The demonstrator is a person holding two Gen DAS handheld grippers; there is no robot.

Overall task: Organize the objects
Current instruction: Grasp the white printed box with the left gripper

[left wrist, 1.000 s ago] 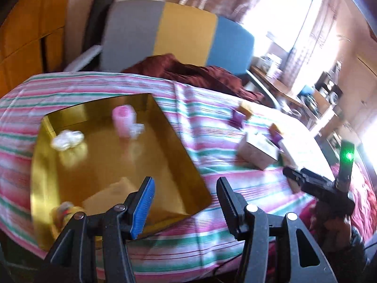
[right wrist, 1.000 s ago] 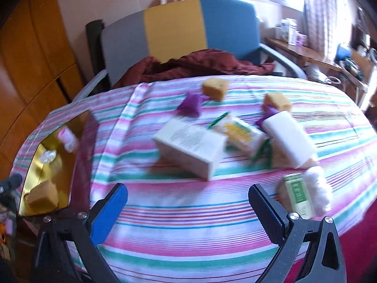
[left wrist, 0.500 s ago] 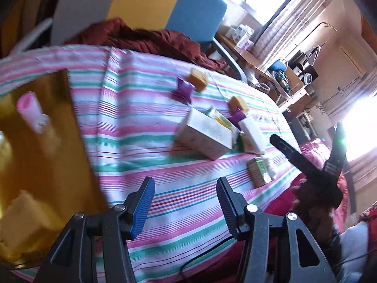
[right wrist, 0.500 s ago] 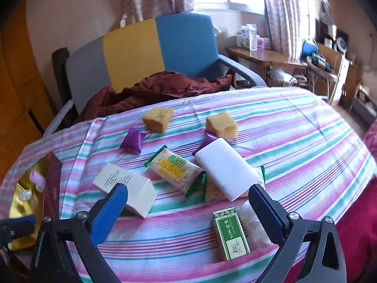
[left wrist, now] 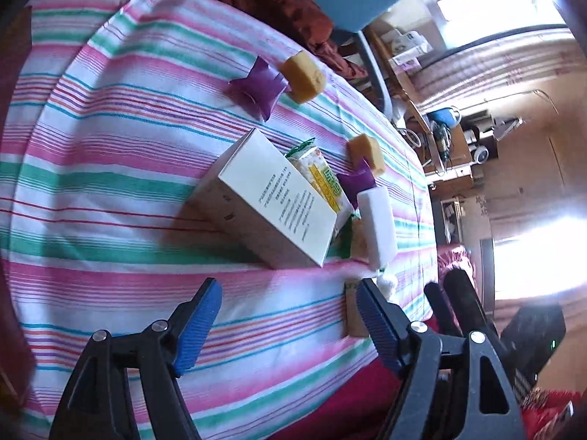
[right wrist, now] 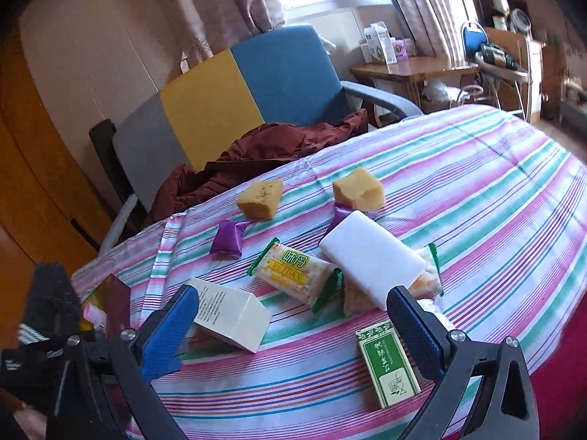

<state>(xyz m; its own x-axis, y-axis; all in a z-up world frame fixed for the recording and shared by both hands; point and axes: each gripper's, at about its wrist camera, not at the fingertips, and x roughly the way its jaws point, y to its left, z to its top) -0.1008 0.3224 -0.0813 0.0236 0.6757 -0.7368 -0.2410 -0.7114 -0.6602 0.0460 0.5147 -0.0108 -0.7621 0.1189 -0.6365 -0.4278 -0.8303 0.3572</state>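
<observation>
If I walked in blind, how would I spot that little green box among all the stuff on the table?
Start at the striped tablecloth and come to its near edge, closest to the right gripper. The green box lies flat there, just in front of the white block. It is the only solid green item, with a white label panel and a leafy border.

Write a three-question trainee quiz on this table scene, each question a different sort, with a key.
1. True or false: the white block lies partly on a snack packet.
2. How many yellow sponge cubes are on the striped cloth?
3. Multiple choice: the left hand-held gripper is A) open and empty, B) shut on the white box, C) holding the green packet.

Key: 1 true; 2 two; 3 A.
</observation>
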